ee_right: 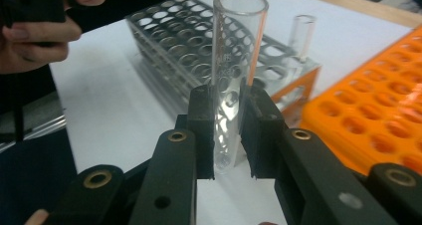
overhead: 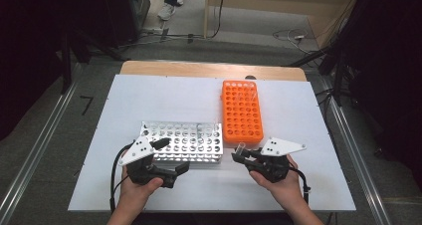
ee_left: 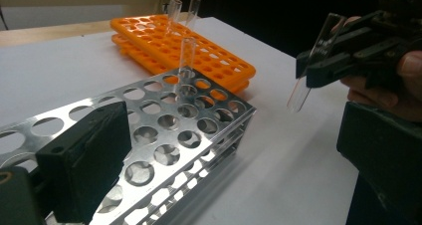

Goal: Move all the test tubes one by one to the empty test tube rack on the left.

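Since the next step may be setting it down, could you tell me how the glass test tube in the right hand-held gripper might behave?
The test tube looks like clear thin glass, so probably fragile and slippery. Being round, it would likely roll if laid on the table.

High view downward over the table; both close tongs cameras facing the metal rack [ee_left: 164, 130] from opposite ends.

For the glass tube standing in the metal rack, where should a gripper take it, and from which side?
Grip the bare upper part of the tube just below its open mouth, coming from straight above. It stands upright at the metal rack corner nearest the orange rack, with its lower part sunk in the hole.
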The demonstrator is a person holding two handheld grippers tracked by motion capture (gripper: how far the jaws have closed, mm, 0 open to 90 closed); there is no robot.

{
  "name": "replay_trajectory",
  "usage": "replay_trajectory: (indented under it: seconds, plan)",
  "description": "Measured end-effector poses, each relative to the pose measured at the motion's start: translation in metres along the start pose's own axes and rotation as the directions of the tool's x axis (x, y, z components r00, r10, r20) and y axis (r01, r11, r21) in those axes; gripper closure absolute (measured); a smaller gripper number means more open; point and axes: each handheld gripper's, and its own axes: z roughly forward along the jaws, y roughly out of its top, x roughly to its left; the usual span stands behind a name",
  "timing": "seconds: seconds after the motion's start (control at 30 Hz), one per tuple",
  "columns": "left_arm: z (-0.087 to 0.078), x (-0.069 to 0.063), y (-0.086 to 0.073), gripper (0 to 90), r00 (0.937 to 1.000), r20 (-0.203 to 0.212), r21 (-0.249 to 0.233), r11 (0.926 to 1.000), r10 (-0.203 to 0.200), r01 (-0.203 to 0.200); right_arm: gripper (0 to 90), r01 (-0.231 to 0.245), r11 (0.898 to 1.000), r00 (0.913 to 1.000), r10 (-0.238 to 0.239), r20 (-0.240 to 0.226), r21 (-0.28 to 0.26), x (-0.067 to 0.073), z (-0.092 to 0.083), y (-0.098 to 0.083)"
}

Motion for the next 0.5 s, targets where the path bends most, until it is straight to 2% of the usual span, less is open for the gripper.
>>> replay_trajectory:
  seconds: [0.23, 0.43, 0.5]
  plan:
    - [0.009, -0.011, 0.003, 6.2, 0.9994, 0.031, 0.024, 0.9996, 0.015, -0.015, 74.0, 0.051, 0.998, 0.9982, -0.05, -0.032, 0.026, 0.017, 0.016, 0.0]
    - [0.019, -0.024, 0.006, 20.1, 0.9992, 0.028, 0.048, 0.9984, 0.029, -0.031, 74.0, 0.088, 0.995, 0.9953, -0.085, -0.046, 0.047, 0.027, 0.025, 0.0]
    - [0.021, -0.028, 0.006, 26.4, 0.9985, 0.041, 0.059, 0.9975, 0.037, -0.039, 74.0, 0.102, 0.993, 0.994, -0.099, -0.046, 0.054, 0.03, 0.027, 0.001]
